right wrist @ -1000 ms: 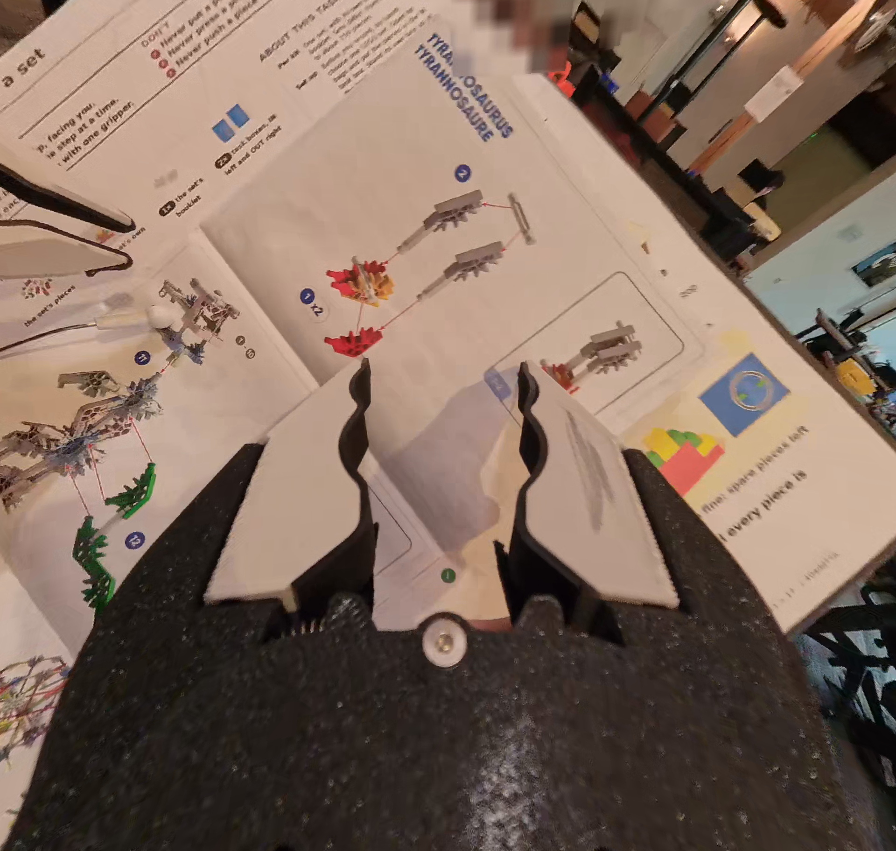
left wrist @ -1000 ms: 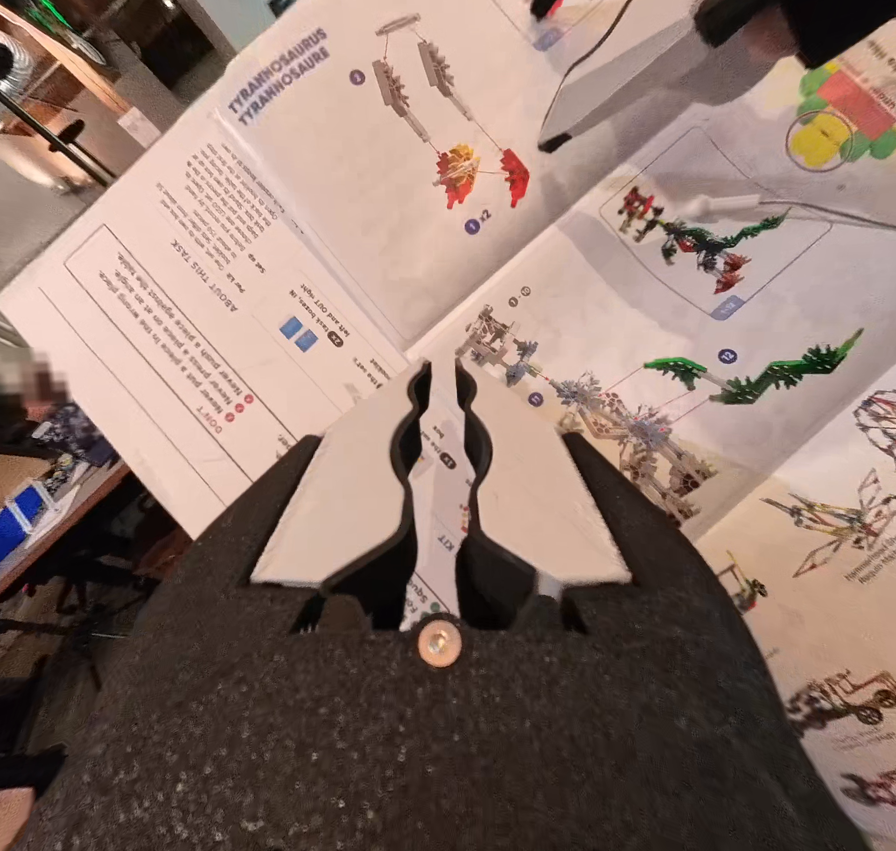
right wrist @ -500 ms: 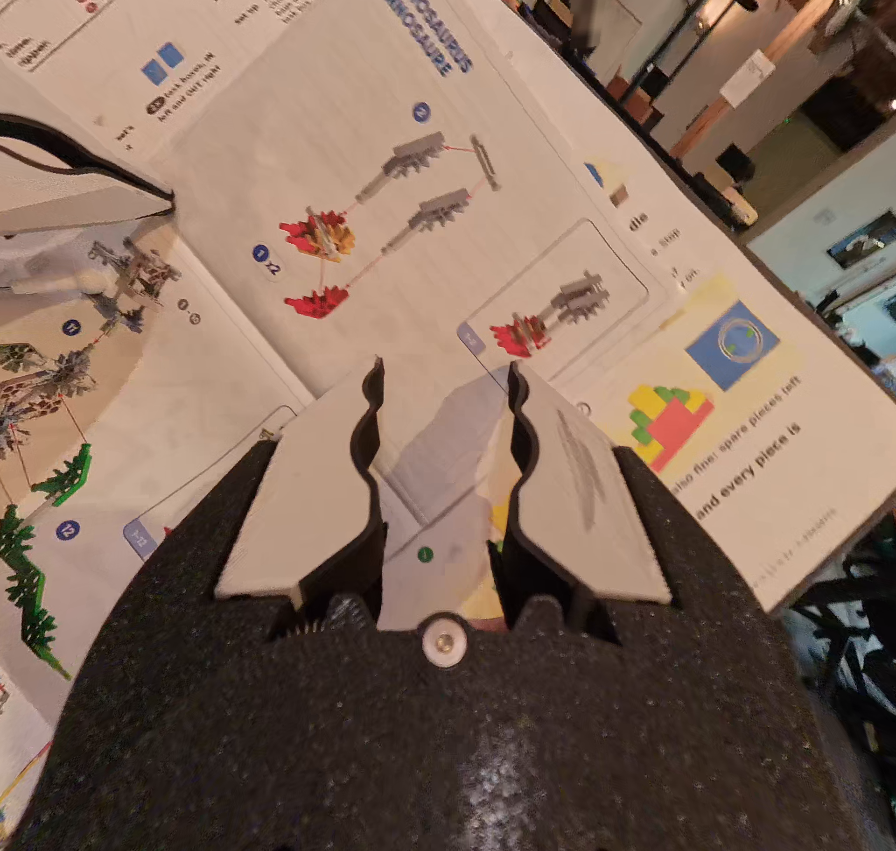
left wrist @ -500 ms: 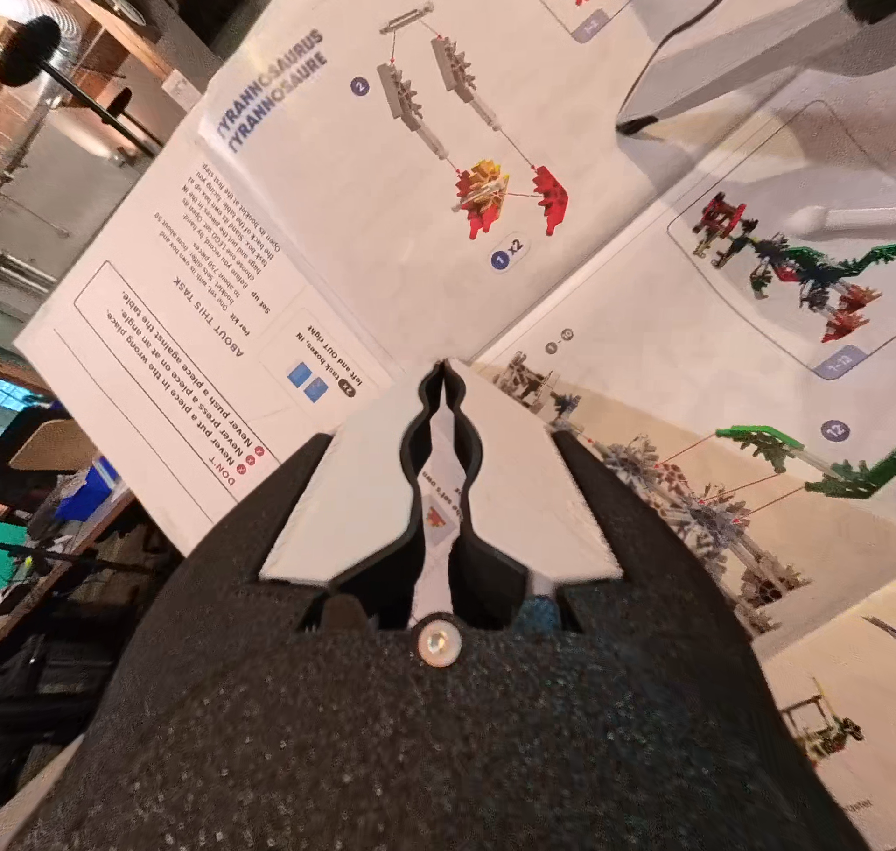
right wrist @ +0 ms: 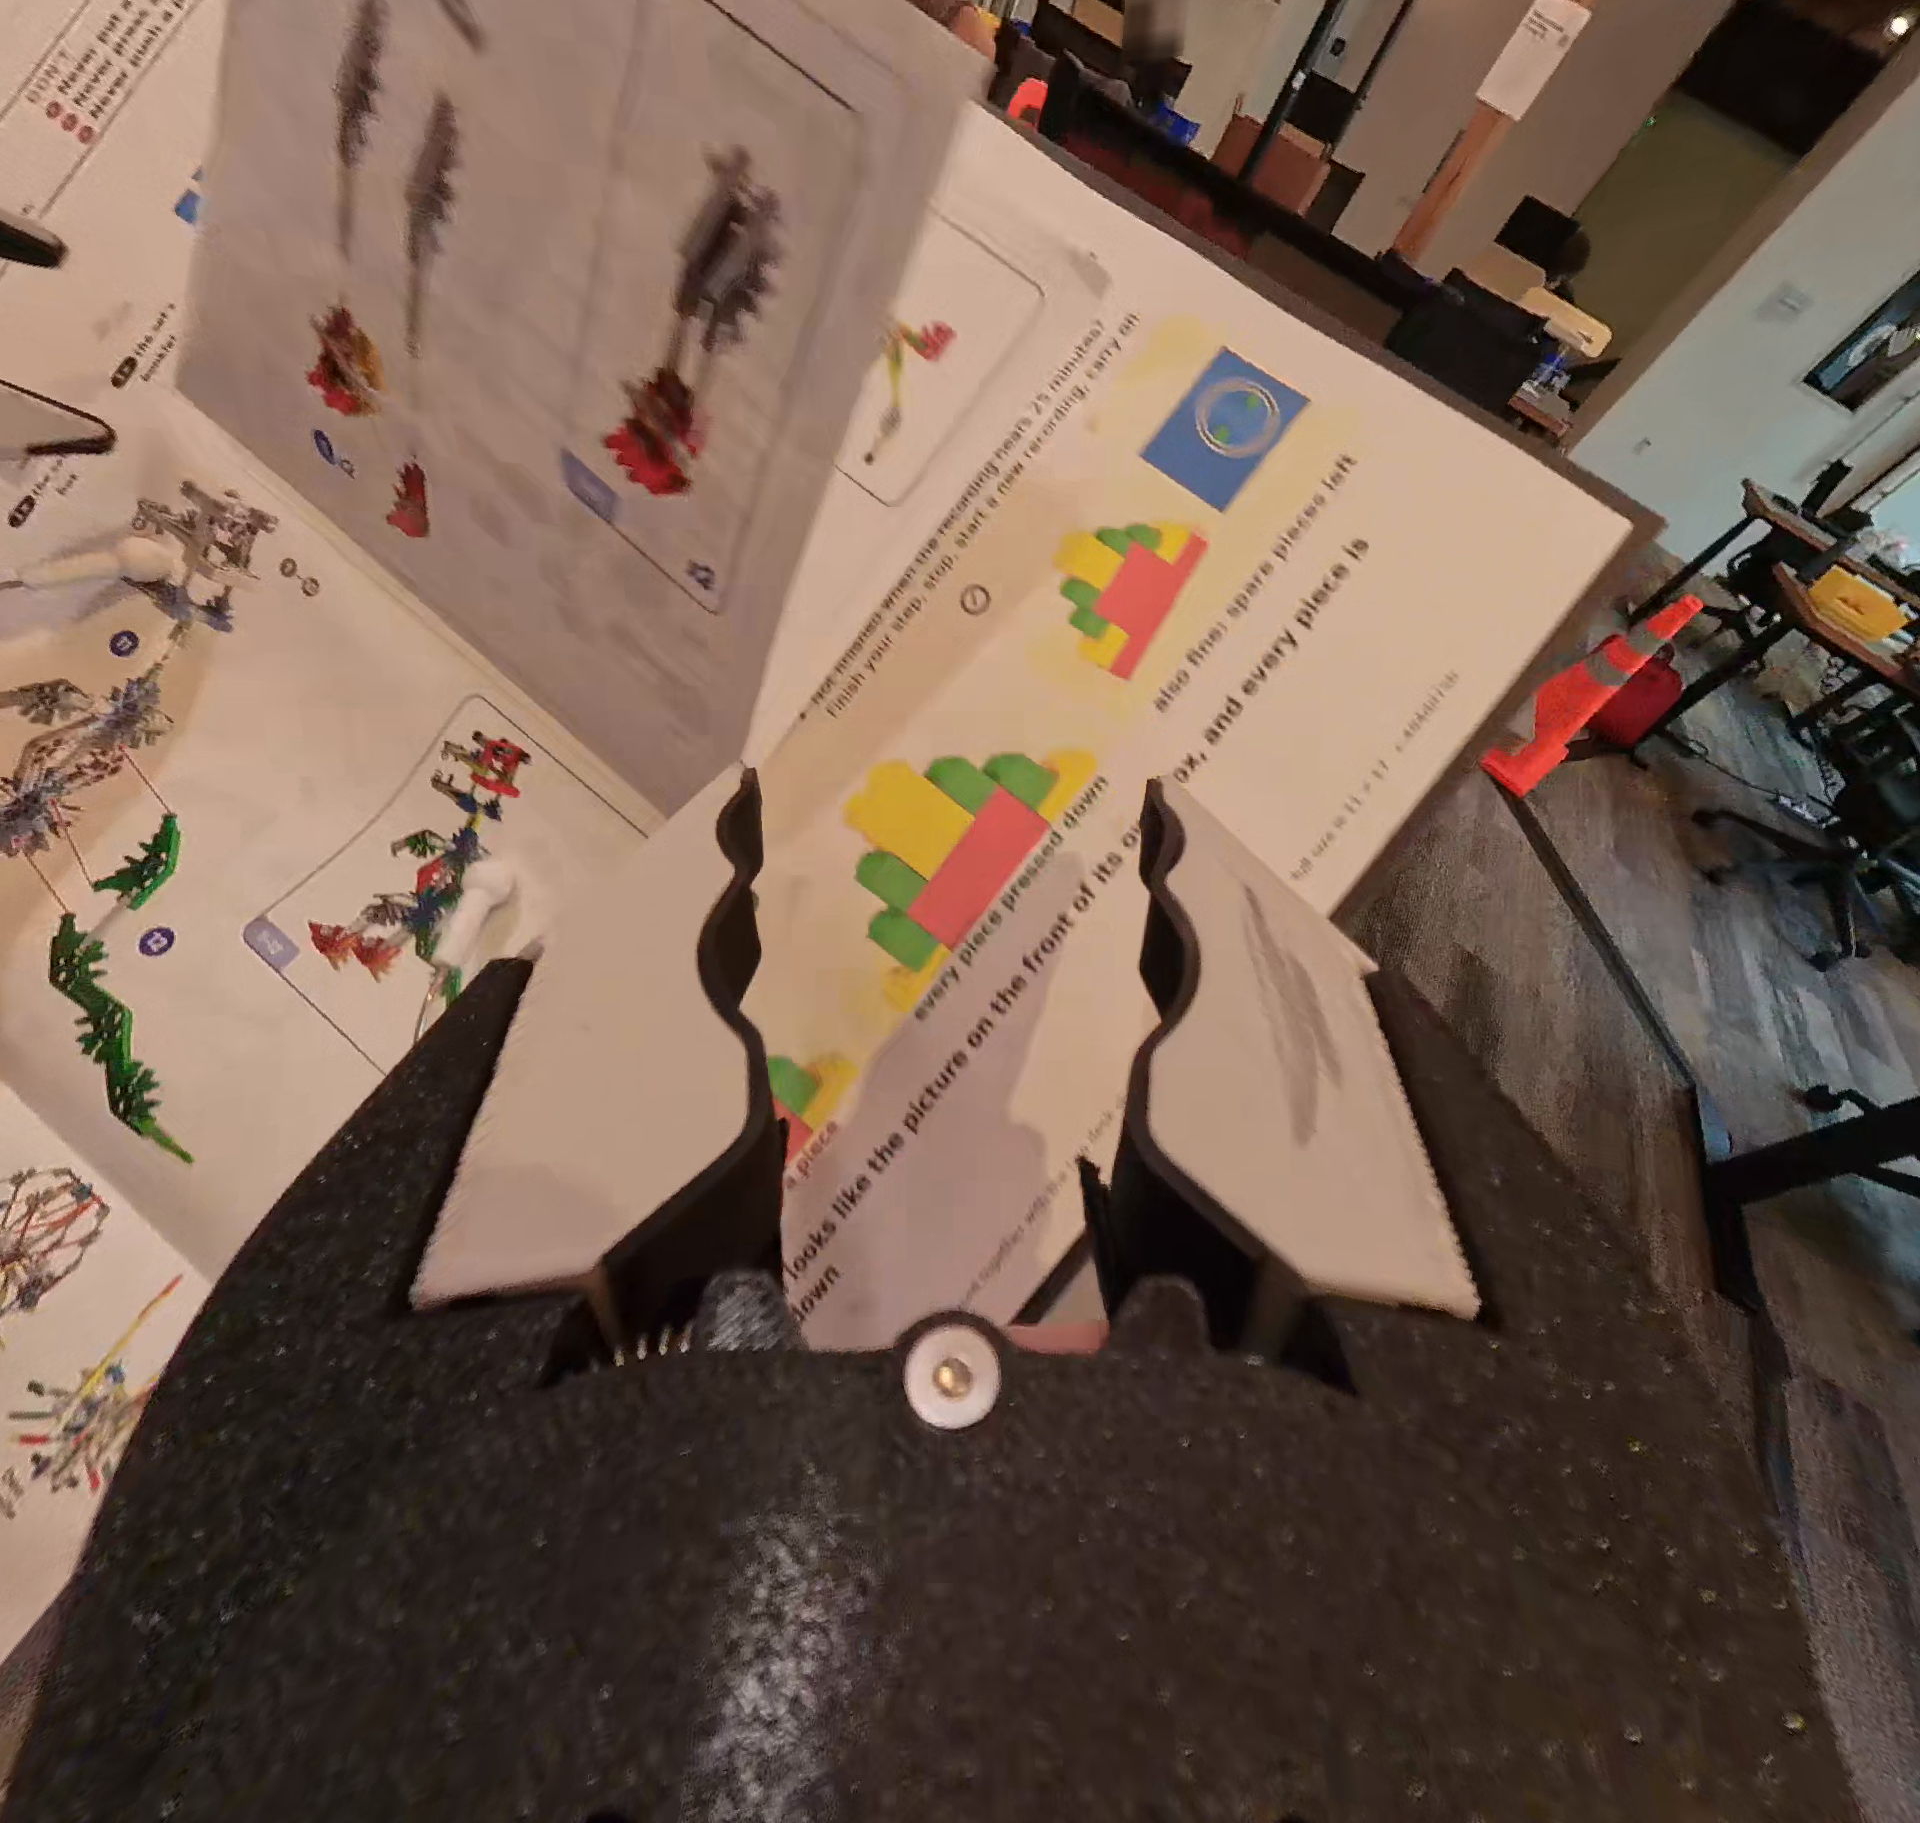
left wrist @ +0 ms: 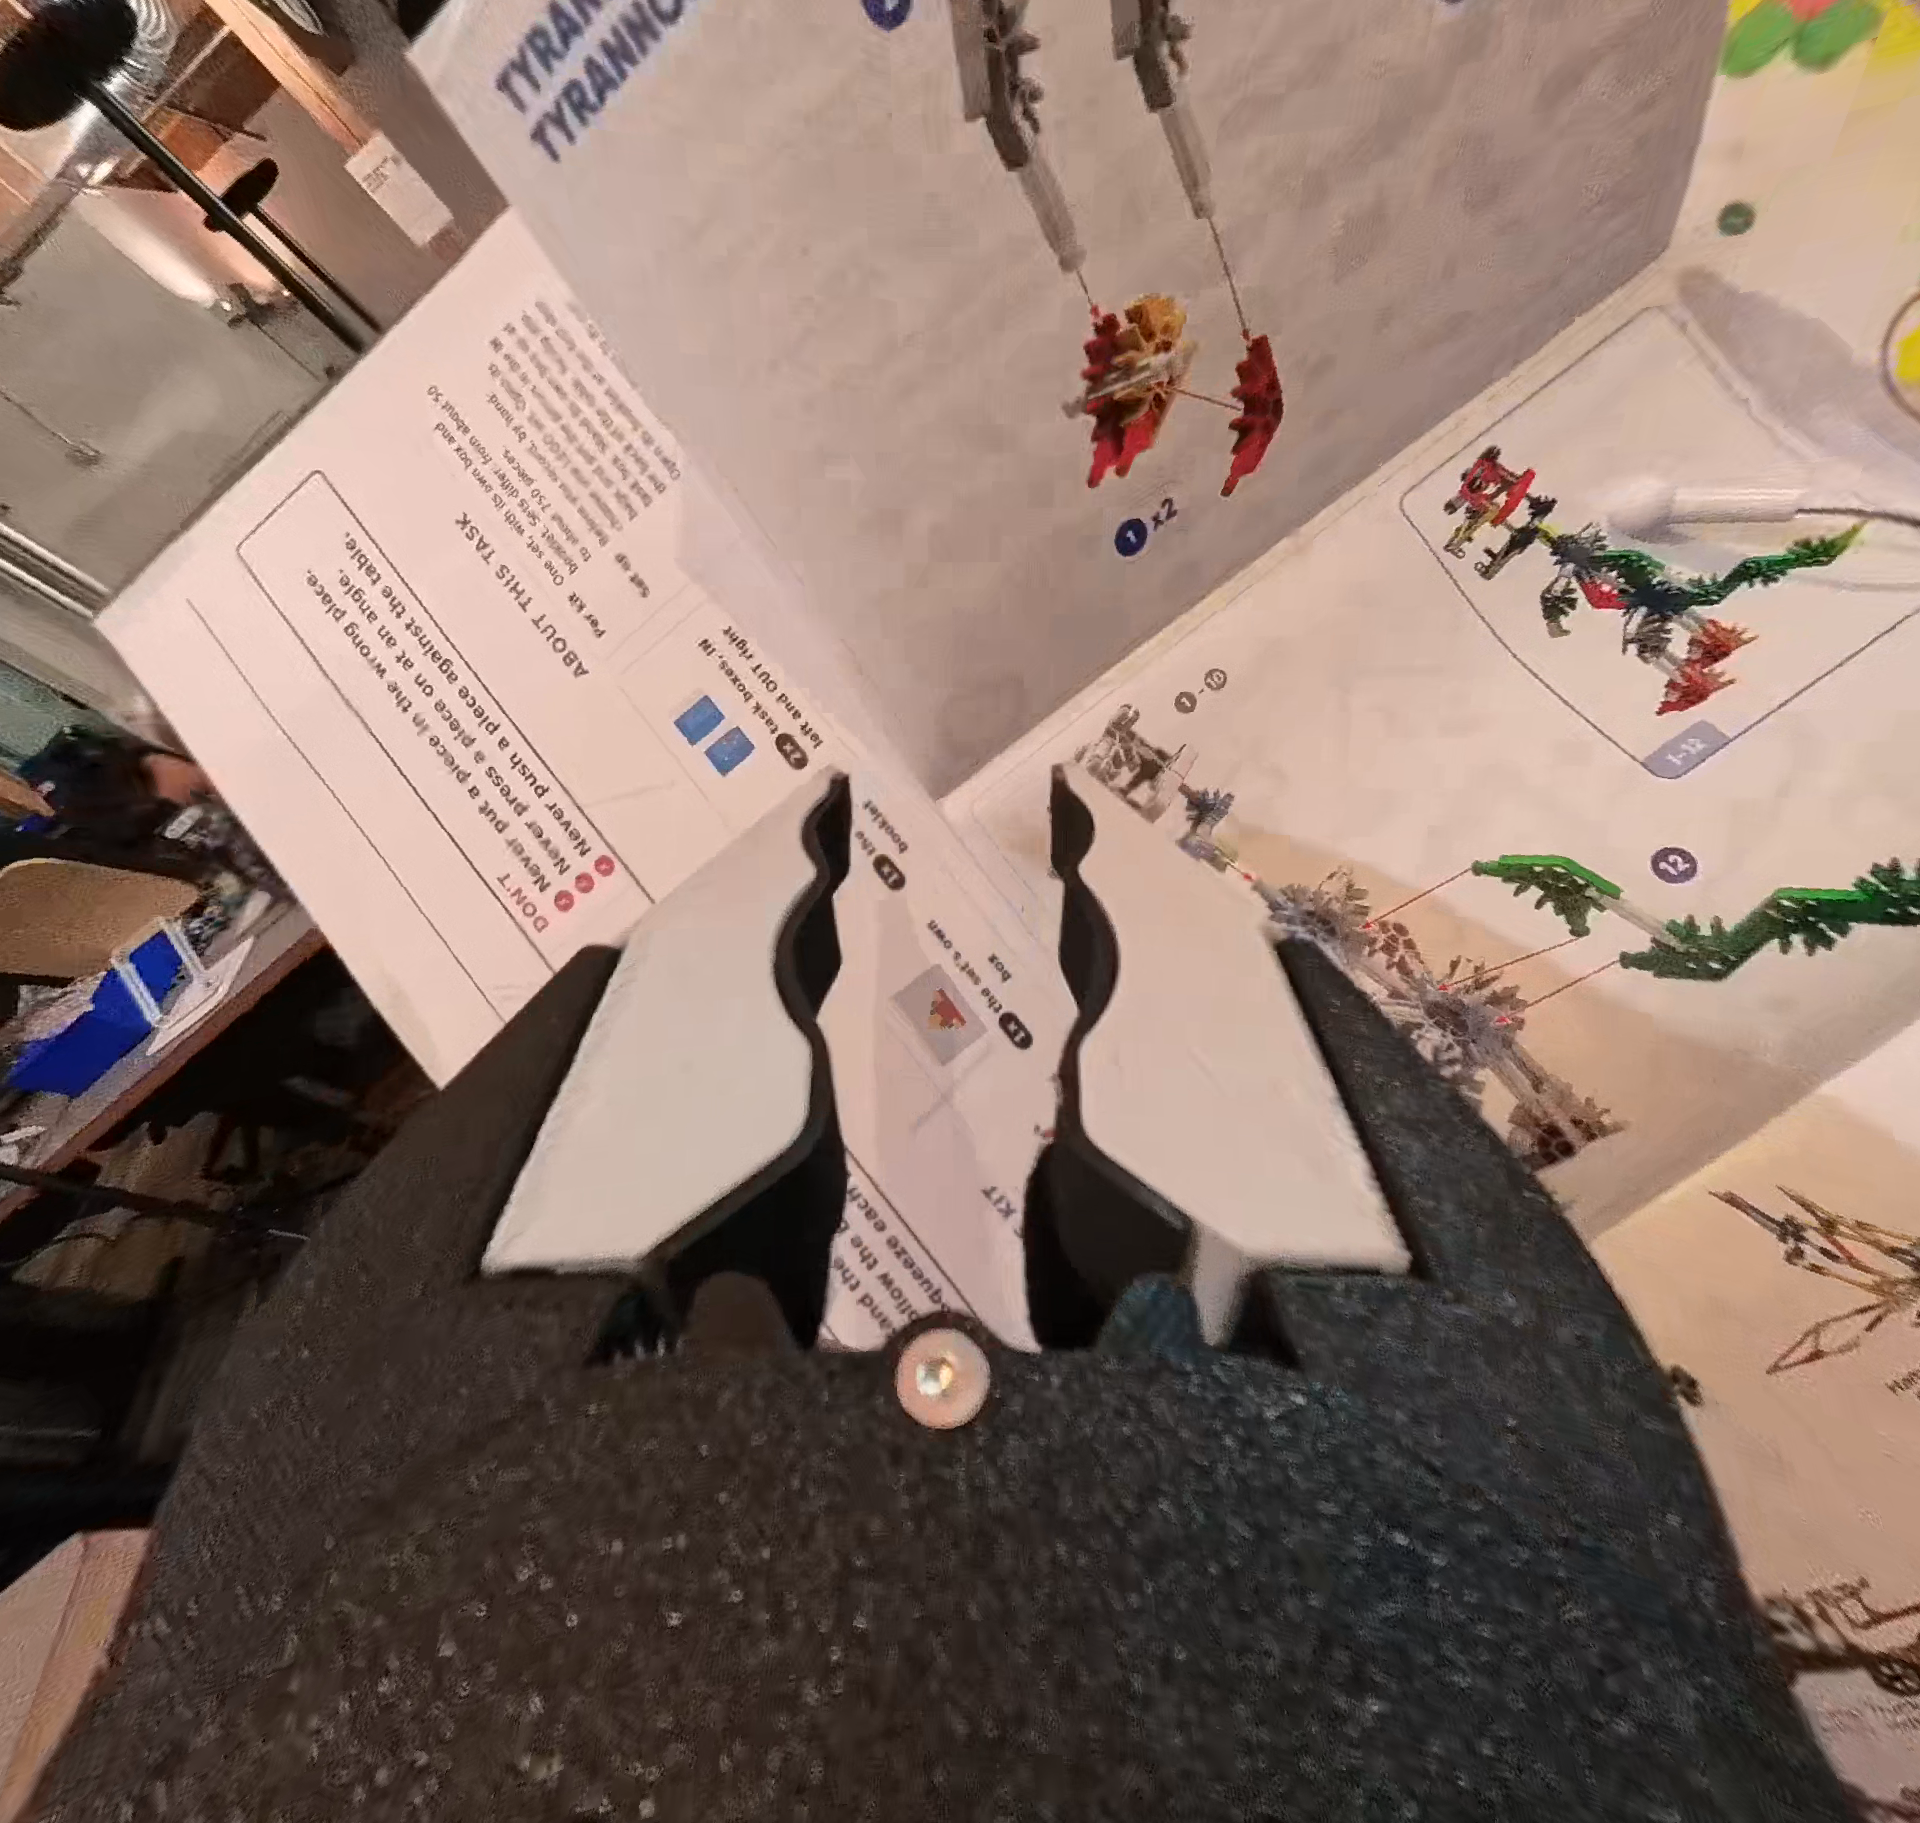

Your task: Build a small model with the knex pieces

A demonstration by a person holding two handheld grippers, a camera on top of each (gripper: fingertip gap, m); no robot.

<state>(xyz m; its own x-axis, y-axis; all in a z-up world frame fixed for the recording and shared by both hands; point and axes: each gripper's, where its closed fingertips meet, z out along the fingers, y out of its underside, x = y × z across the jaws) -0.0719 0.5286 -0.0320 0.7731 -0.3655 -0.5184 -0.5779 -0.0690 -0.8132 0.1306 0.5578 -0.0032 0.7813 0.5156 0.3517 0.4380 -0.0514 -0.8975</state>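
Now | both tongs [left wrist: 951, 807] [right wrist: 945, 797] agape | booklet page [left wrist: 1039, 215] lifted

White booklet page [left wrist: 1299, 246] at upper centre — grey, red and gold parts printed on it. Cream mat [right wrist: 1299, 693] at right bears yellow, green and red bricks — and a blue square. Orange cone [right wrist: 1590, 698], grey band.

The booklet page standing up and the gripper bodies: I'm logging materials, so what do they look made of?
Booklet page: thin paper, probably matte, since it stands half-turned and shows little glare. Left gripper and right gripper: the black bodies look like speckled, grainy foam or textured plastic; the fingers have flat, pale, matte faces with black wavy edges, possibly rubber.
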